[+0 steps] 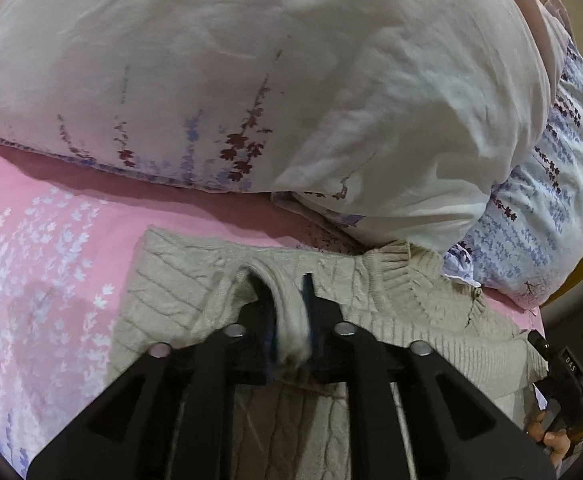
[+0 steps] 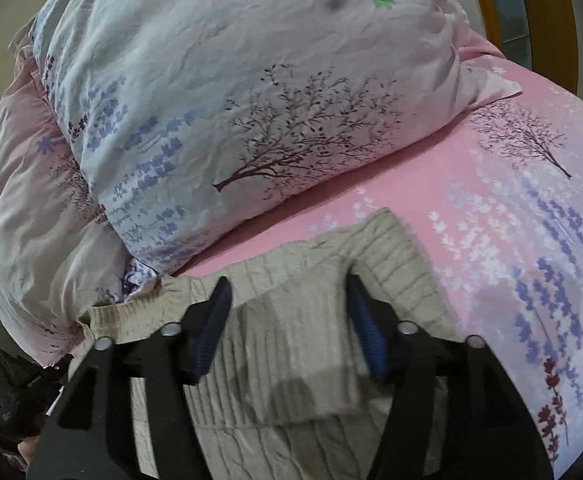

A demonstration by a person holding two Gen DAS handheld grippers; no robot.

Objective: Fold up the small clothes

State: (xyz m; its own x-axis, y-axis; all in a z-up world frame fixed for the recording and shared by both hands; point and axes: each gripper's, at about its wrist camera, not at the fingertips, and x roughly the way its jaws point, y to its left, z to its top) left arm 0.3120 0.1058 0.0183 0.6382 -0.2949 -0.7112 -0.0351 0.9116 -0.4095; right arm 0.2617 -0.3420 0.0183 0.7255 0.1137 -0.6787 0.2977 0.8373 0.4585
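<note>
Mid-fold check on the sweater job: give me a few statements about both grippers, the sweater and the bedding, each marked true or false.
1. The left gripper is shut on a fold of the beige sweater. True.
2. The right gripper is clamped on the sweater. False: its jaws stand wide apart, with knit fabric between them but not pinched.
3. The sweater lies on a pink bed sheet. True.
4. The sweater is dark blue. False: it is beige cable knit.
5. A floral pillow lies beyond the sweater. True.
</note>
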